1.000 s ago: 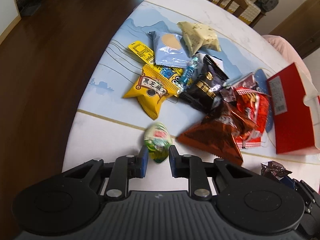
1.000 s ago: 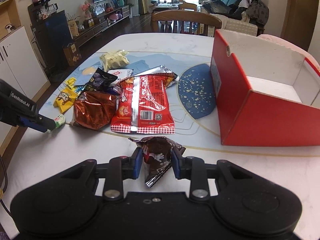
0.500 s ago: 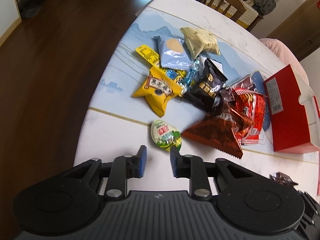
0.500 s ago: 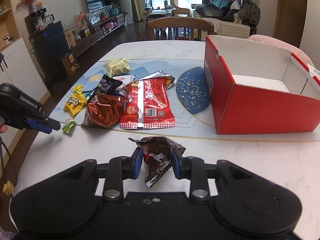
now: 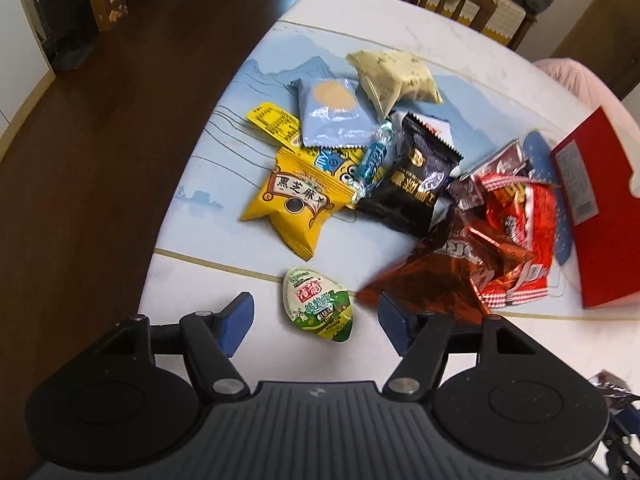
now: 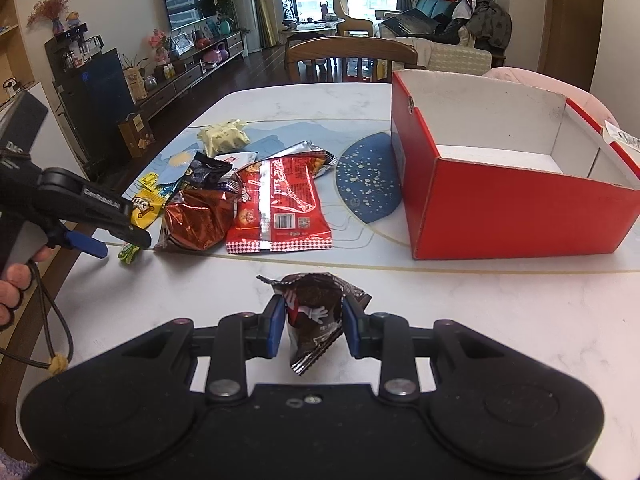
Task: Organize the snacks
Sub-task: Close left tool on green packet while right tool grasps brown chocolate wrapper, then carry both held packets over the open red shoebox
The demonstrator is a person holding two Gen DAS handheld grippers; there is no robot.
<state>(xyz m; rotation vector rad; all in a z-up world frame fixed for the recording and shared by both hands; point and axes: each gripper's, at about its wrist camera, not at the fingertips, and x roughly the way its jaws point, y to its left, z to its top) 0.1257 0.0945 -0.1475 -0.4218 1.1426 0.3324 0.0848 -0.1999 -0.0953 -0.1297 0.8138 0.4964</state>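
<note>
A small green and white egg-shaped snack packet [image 5: 318,304] lies on the table between the spread fingers of my left gripper [image 5: 316,316], whose jaws are opening and do not touch it. The same packet [image 6: 129,251] shows under the left gripper [image 6: 116,236] in the right wrist view. My right gripper [image 6: 314,322] is shut on a crumpled dark brown snack wrapper [image 6: 316,312], held above the table. Ahead lies a pile of snack packets: a yellow one [image 5: 298,204], a black one [image 5: 416,180], a copper foil bag [image 5: 440,276] and a red bag [image 6: 280,208].
A red cardboard box [image 6: 516,200] with a white inside stands open at the right. The table [image 6: 480,320] has a blue printed mat [image 6: 368,188]. Its left edge drops to a dark wooden floor [image 5: 80,160]. A wooden chair [image 6: 348,50] stands at the far side.
My left gripper let go of the green packet, drew back and spread its fingers wide; the packet now lies flat on the table. The right gripper kept its grip on the brown wrapper.
</note>
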